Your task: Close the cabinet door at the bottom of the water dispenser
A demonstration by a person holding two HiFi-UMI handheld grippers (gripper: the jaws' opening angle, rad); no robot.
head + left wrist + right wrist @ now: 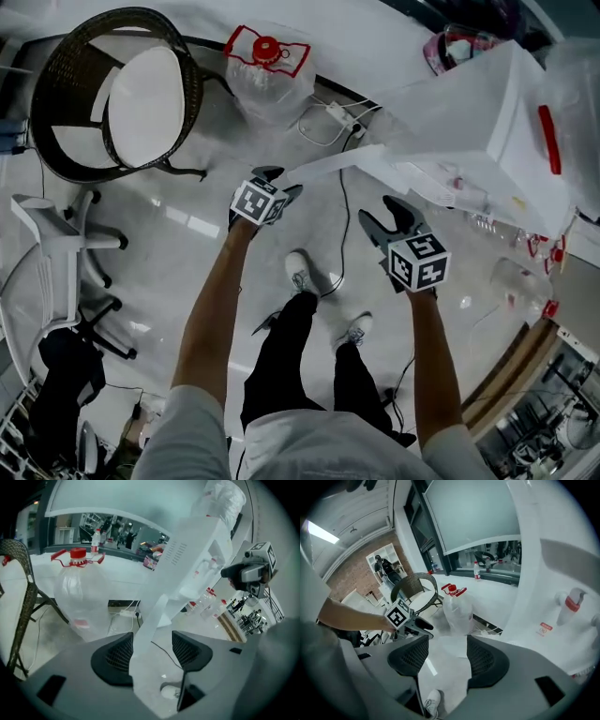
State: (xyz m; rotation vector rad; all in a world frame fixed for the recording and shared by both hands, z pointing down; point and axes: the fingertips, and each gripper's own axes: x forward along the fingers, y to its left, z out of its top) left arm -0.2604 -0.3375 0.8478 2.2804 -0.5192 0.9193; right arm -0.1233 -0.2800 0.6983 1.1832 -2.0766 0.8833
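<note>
The white water dispenser [506,122] stands at the upper right of the head view. Its bottom cabinet door [328,164] swings out to the left as a thin white panel. My left gripper [279,183] sits at the door's free end, jaws open. In the left gripper view the door [150,634] runs between the open jaws of the left gripper [152,641], close to the left pad; I cannot tell if they touch. My right gripper [380,214] hangs open just below the door. In the right gripper view a white panel [447,667] lies past the open right gripper [447,644].
A large clear water bottle [267,66] with a red cap stands on the floor behind the door. A power strip [339,117] and its cable lie beside it. A wicker chair [117,94] is at upper left, an office chair [56,244] at left. The person's shoes [300,272] are below the grippers.
</note>
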